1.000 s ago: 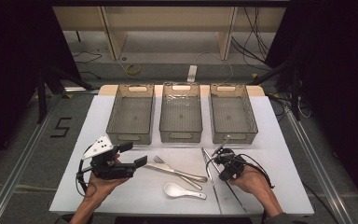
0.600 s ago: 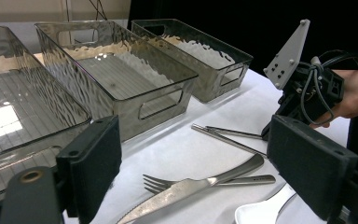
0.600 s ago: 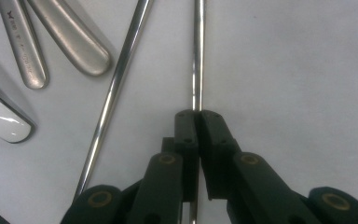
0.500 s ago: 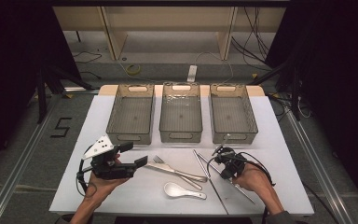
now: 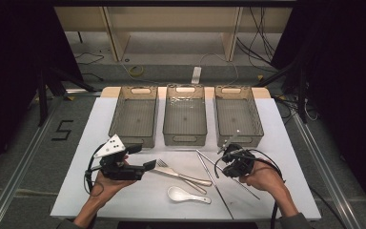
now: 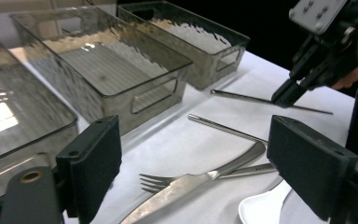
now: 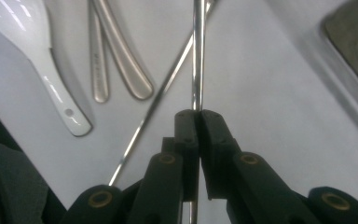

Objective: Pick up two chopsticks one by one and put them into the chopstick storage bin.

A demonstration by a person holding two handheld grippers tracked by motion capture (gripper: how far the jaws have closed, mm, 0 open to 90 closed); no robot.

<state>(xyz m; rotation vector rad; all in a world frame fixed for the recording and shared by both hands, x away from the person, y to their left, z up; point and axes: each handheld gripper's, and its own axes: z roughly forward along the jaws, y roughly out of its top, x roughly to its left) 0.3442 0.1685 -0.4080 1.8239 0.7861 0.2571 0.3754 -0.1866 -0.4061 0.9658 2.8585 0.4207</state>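
Chopstick (image 7: 196,51), metal, clamped between the closed pads of the right gripper (image 7: 197,114); in the right gripper view it runs straight up from the jaw tips, and the jaws have just been closing on it. Its partner, a second chopstick (image 7: 158,100), lies slanted on the table and passes beneath the held one.

Left to right across the high view:

- Left gripper (image 5: 148,165), held in the person's left hand at the near left of the white table (image 5: 124,200). Jaws stand wide apart with nothing between the pads; the left gripper view shows the cutlery lying beyond them.
- Three clear plastic bins in a row at the far side: left bin (image 5: 134,117), middle bin (image 5: 185,116), right bin (image 5: 238,116). All look bare inside.
- Fork (image 5: 164,165) and knife (image 5: 186,177) lie together just right of the left gripper, handles pointing right. In the left gripper view the knife blade overlaps the fork.
- White spoon (image 5: 187,195) sits nearer the person, just below the knife handle.
- Second chopstick lies diagonally on the cloth, right of the fork and knife.
- Right gripper sits just in front of the right bin, in the person's right hand, with the held chopstick poking up and out toward that bin's near wall.
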